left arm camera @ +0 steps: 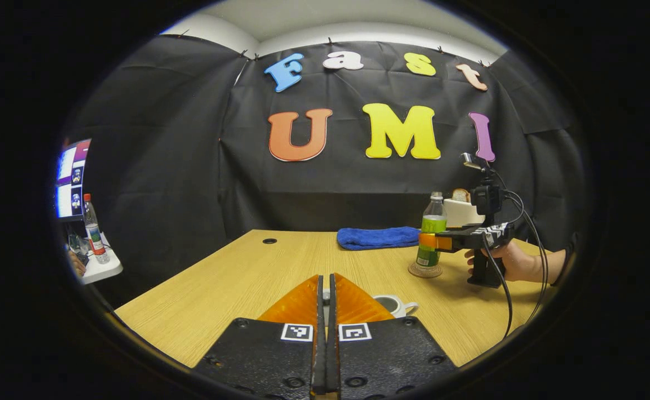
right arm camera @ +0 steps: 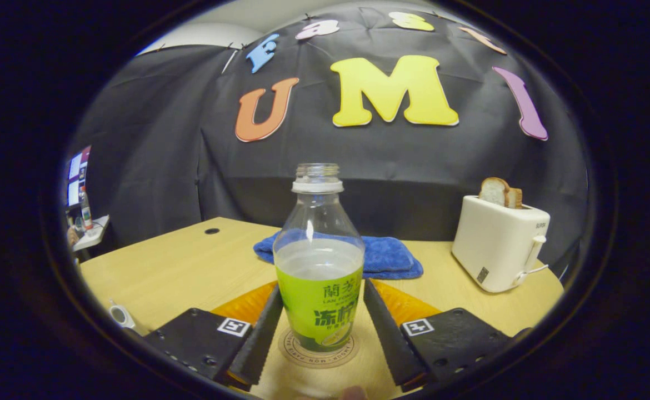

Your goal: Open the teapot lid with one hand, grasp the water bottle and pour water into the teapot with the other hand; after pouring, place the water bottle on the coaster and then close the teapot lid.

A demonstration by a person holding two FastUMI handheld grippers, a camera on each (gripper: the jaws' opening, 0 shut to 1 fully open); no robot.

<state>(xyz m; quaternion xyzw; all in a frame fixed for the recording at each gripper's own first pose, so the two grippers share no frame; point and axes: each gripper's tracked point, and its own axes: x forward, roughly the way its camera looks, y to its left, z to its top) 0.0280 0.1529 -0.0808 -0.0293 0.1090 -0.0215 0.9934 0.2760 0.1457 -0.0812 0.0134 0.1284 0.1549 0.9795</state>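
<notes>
Your right gripper [right arm camera: 319, 333] stands open, its jaws flanking the upright water bottle [right arm camera: 319, 266] on the coaster [right arm camera: 318, 353]; contact looks broken, though I can't be sure. Your left gripper [left arm camera: 325, 311], jaws closed and empty, hovers beside the teapot [left arm camera: 394, 304].

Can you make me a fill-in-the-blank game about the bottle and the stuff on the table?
1. The water bottle stands on a round ____.
2. Behind the bottle lies a folded ____ towel.
3. The slices of bread stick out of the white ____.
4. The bottle has no ____ on its neck.

Missing words: coaster; blue; toaster; cap
</notes>
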